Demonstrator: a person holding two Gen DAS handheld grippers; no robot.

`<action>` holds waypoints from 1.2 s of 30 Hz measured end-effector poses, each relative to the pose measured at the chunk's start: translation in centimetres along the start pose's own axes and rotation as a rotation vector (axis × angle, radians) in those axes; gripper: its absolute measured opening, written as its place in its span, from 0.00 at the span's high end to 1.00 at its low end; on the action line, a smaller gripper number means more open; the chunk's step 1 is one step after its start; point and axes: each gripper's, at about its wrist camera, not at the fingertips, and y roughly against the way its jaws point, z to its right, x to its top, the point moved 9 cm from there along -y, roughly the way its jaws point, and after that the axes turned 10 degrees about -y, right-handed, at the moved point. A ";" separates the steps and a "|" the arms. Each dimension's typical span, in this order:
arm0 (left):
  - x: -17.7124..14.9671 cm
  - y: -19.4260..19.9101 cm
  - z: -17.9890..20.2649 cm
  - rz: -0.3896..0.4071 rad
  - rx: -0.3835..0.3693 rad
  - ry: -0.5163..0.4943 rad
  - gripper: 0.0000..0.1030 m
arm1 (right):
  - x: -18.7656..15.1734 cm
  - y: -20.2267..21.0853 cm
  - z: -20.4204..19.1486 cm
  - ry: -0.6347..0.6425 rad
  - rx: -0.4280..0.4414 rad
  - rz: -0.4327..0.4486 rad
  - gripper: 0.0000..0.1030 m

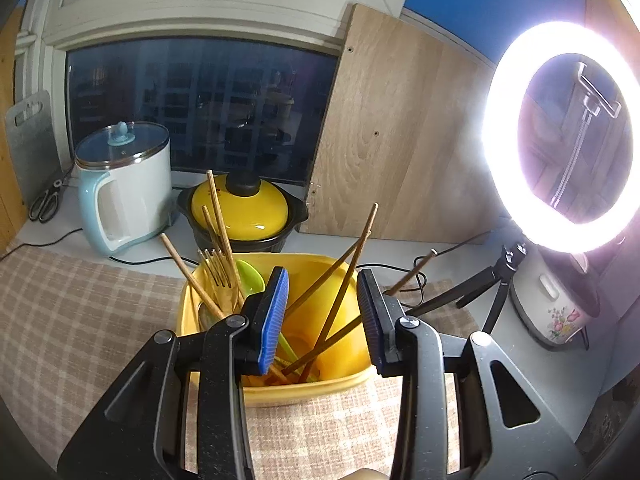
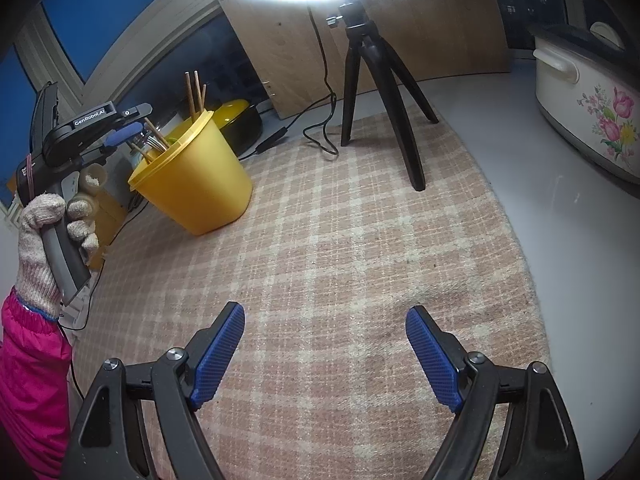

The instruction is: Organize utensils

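A yellow tub (image 1: 304, 390) stands on the checked mat and holds several wooden chopsticks (image 1: 218, 208), a fork (image 1: 216, 268) and a green spoon (image 1: 250, 276). My left gripper (image 1: 323, 300) hovers over the tub's near rim. Its blue pads stand apart and press on nothing, and leaning chopsticks show in the gap beyond them. In the right wrist view the left gripper (image 2: 120, 132) sits at the tub (image 2: 200, 184), held by a gloved hand (image 2: 38, 236). My right gripper (image 2: 325, 320) is open above bare mat with nothing between its fingers.
Behind the tub are a pale blue electric pot (image 1: 128, 184), a yellow-lidded casserole (image 1: 240, 208) and scissors (image 1: 48, 200). A lit ring light (image 1: 560, 132) on a black tripod (image 2: 376, 72) stands to the right, with a cable (image 2: 320, 136) and a floral cooker (image 2: 588, 108).
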 end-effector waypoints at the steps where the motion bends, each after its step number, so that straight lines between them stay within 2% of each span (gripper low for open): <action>1: -0.1 0.2 0.0 0.001 0.002 -0.005 0.65 | 0.0 0.0 -0.1 0.003 0.002 0.000 0.17; 3: -0.4 1.0 0.3 0.005 0.004 -0.010 0.63 | 0.0 0.0 -0.4 0.008 0.006 0.001 0.17; 5: -0.7 1.8 0.5 0.012 0.006 -0.012 0.56 | 0.1 0.0 -0.6 0.013 0.010 0.003 0.17; 9: -1.4 3.7 1.3 0.020 0.014 -0.045 0.54 | 0.2 0.1 -1.2 0.033 0.016 0.010 0.17; 13: -2.1 5.8 2.0 0.035 0.032 -0.065 0.35 | 0.4 0.2 -1.8 0.049 0.024 0.022 0.17; 19: -3.4 8.8 2.5 0.051 0.036 -0.041 0.22 | 1.3 0.9 -3.2 0.073 0.034 0.057 0.17; 25: -5.5 10.8 2.6 0.018 0.050 -0.049 0.19 | 2.3 1.7 -4.9 0.121 0.028 0.101 0.17; 33: -8.1 12.0 1.9 -0.049 0.109 -0.046 0.17 | 3.7 2.4 -7.2 0.193 -0.020 0.156 0.14; 36: -8.5 12.7 1.6 -0.043 0.133 -0.049 0.07 | 4.3 2.8 -8.1 0.225 -0.044 0.180 0.13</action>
